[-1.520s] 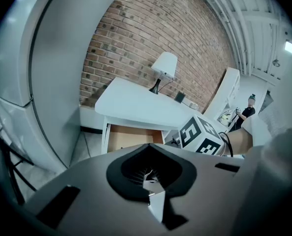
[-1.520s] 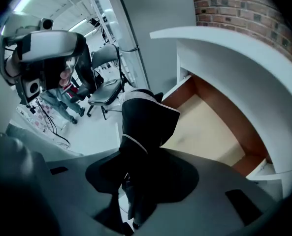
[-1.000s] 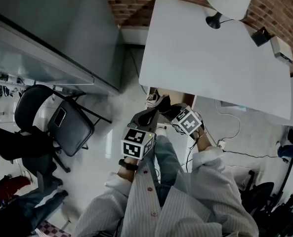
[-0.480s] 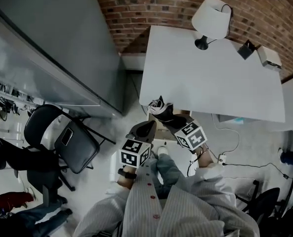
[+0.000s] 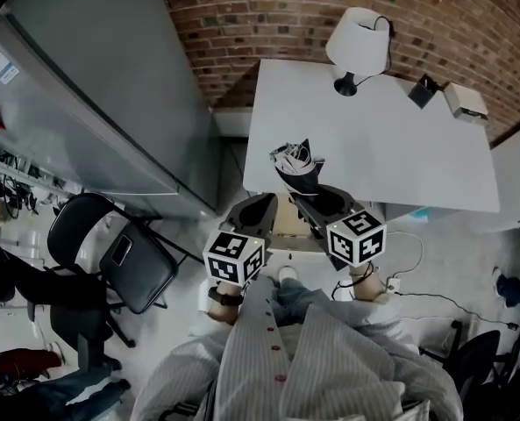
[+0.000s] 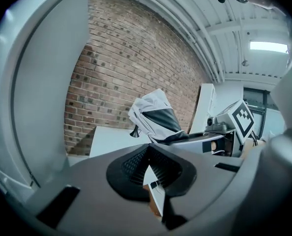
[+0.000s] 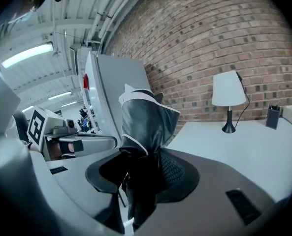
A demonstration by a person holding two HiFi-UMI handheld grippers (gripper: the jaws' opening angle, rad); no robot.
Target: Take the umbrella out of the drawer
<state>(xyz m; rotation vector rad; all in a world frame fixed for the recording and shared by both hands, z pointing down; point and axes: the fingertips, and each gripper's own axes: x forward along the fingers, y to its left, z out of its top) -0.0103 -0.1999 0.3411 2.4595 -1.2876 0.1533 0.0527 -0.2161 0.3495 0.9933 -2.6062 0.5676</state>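
A folded black-and-white umbrella [image 5: 296,167] sticks up from my right gripper [image 5: 308,193], which is shut on its lower part. It hangs over the near edge of the white table [image 5: 400,160]. In the right gripper view the umbrella [image 7: 143,124] rises straight out of the pads. My left gripper [image 5: 252,210] is just left of it with its fingertips together and nothing between them. The left gripper view shows the umbrella [image 6: 155,117] ahead and to the right. A brownish drawer [image 5: 286,235] shows under the table edge, mostly hidden by the grippers.
A white lamp [image 5: 358,46], a small black holder [image 5: 422,90] and a white box [image 5: 464,101] stand at the table's far side against the brick wall. A tall grey cabinet [image 5: 93,103] is on the left, a black folding chair [image 5: 124,261] below it. Cables lie on the floor at right.
Both grippers have risen. The umbrella came up with the right gripper from below the table edge to above the tabletop. The left gripper stayed beside it.
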